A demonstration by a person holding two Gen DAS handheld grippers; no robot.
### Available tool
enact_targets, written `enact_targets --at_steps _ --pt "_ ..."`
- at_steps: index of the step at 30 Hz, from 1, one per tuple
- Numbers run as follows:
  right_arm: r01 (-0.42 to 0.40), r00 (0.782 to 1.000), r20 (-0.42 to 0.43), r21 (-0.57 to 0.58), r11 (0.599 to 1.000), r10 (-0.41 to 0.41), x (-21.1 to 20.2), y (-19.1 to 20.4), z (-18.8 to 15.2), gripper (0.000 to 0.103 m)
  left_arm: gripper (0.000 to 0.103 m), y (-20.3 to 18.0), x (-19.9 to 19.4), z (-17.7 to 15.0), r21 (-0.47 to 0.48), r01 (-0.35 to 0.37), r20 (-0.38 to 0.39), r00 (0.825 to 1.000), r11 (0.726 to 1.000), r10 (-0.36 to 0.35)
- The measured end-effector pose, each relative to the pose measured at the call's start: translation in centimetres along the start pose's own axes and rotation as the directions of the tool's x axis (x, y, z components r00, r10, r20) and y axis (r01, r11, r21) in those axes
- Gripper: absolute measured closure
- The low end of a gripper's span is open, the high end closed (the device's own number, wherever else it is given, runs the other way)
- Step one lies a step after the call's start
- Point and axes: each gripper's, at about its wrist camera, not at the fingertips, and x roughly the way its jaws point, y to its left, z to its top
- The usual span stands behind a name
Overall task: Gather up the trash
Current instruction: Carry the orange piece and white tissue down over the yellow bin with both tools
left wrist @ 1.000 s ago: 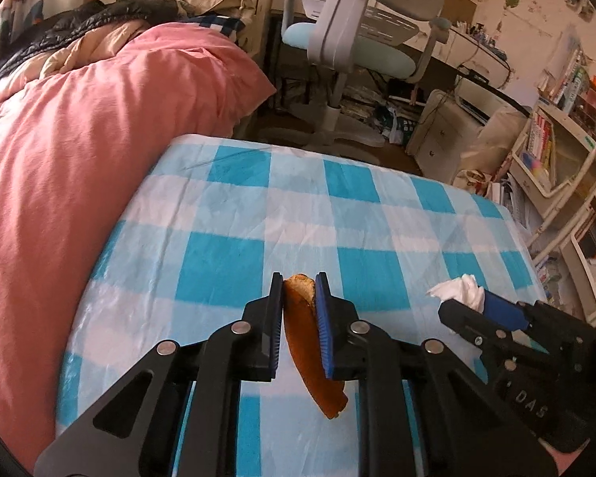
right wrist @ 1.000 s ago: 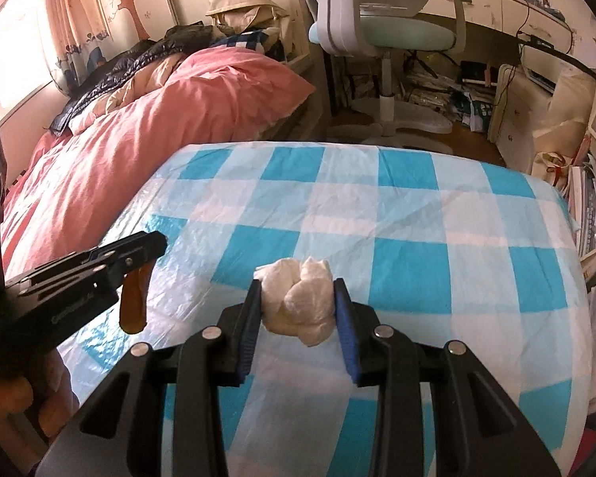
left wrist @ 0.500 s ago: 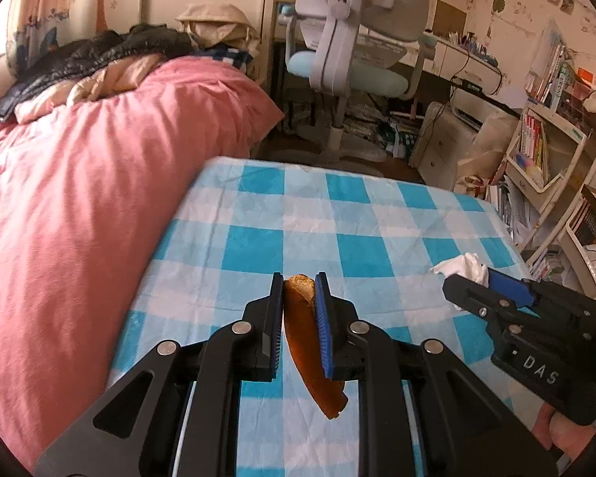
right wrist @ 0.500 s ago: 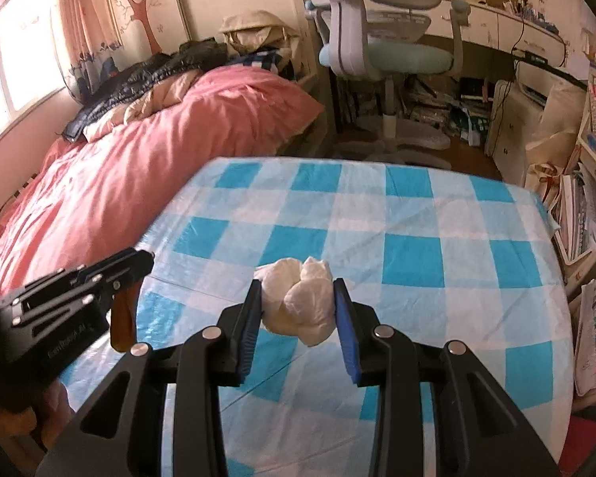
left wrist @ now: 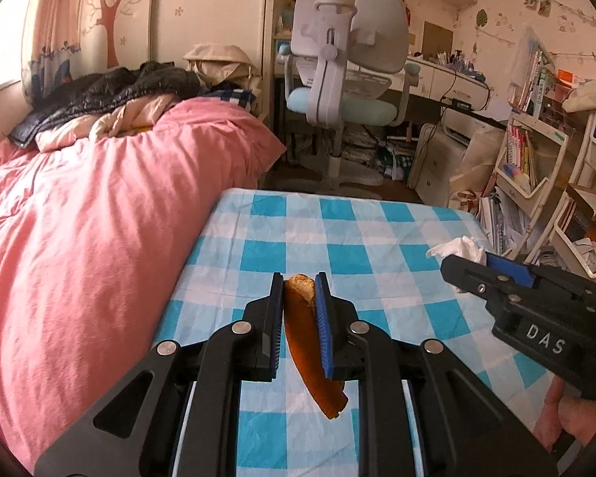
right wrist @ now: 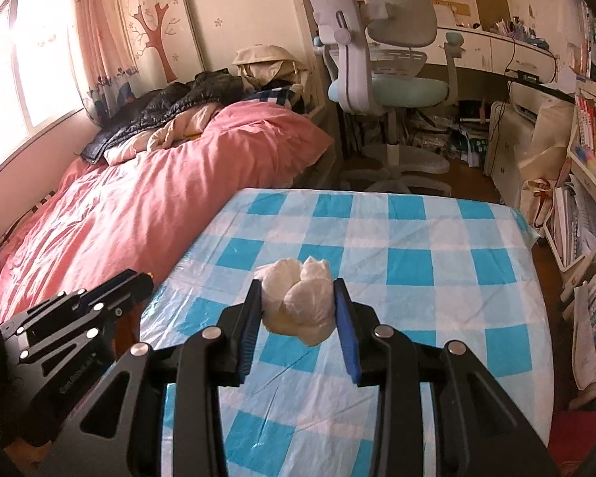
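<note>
**Left-wrist view: both grippers loaded, nowhere yet seen to unload**

Left-wrist footage shows the left gripper (left wrist: 299,298) clenched on a curved orange peel (left wrist: 312,351), which is pinched near its upper end while the long lower part hangs free below the pads. At three o'clock in that view, the right gripper (left wrist: 463,264) is seen from the side with white tissue poking from its tip. In the right-wrist view, the right gripper (right wrist: 298,310) is closed around a crumpled tissue wad (right wrist: 298,304), which bulges above and below the pads. Both items are held clear above the blue-checked tablecloth (left wrist: 377,246). A pink duvet (left wrist: 99,218) lies at nine o'clock and a desk chair (left wrist: 345,79) at twelve.

No bin is visible in either view, so the drop point cannot be told.

Risks are judged as follows. The peel is gripped by a short length only; a quick swing could let it pivot or slide out, probably onto the cloth or the duvet. The tissue is soft and compressible, so a loose fold could be shed. With the grippers carried near one another, a collision could be caused by careless turning.
</note>
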Motion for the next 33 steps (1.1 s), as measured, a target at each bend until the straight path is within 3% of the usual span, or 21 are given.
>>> enact_targets --at_steps 18,33 --pt "-0.010 0.997 0.072 0.009 1.000 0.009 -6.2 0.6 -3.6 0.067 0.088 0.3 -5.9 -2.7 -0.011 -0.008 0.038 0.999 1.000 0.008" --pt "-0.017 0.997 0.075 0.000 1.000 0.017 -9.5 2.0 -7.8 0.067 0.088 0.6 -10.7 -6.8 -0.009 -0.007 0.033 0.999 1.000 0.007"
